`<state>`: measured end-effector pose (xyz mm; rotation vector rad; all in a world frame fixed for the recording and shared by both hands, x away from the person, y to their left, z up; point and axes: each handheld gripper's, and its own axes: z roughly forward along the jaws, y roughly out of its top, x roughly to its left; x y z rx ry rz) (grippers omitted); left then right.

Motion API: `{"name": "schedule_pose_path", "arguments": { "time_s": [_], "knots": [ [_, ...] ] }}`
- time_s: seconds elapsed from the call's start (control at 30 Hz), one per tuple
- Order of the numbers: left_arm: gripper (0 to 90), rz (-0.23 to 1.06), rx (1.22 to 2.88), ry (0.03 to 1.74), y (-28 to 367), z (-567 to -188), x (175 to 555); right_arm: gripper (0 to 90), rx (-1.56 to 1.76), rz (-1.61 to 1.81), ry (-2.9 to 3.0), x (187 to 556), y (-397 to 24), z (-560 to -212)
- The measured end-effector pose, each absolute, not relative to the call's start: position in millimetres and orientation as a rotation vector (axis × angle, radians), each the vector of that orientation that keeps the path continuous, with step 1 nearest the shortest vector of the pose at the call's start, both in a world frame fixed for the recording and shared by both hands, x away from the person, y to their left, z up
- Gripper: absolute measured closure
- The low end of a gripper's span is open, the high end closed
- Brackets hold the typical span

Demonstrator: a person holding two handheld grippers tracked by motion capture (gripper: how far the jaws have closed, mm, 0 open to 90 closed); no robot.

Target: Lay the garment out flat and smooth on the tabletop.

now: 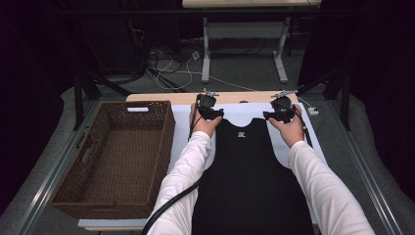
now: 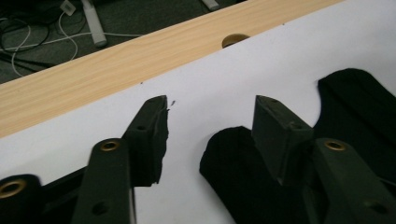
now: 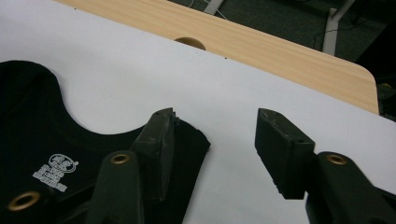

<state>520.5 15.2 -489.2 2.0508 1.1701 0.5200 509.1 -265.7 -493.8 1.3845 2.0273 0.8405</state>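
Black tank top [image 1: 252, 181] flat | left gripper [image 2: 210, 123], right gripper [image 3: 215, 133] agape at its straps

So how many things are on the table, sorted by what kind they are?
Black tank top: 1
Brown wicker basket: 1
White sheet under the top: 1
Grippers, left gripper and right gripper, both open at the shoulder straps: 2
Total: 5
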Motion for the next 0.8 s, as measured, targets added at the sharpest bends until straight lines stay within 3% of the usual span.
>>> {"name": "schedule_pose_path", "arguments": {
  "time_s": [0.37,0.47,0.8],
  "knots": [
    [41.0,0.396,2.016,1.152,28,-486,503,36.8,1.422,0.913,2.061,493,-270,-491],
    [33.8,0.377,2.023,1.140,28,-485,496,34.6,1.420,0.947,2.062,484,-267,-486],
    [22.9,0.268,1.977,1.138,34,-485,476,14.8,1.384,1.071,2.088,459,-261,-482]
  ]
}}
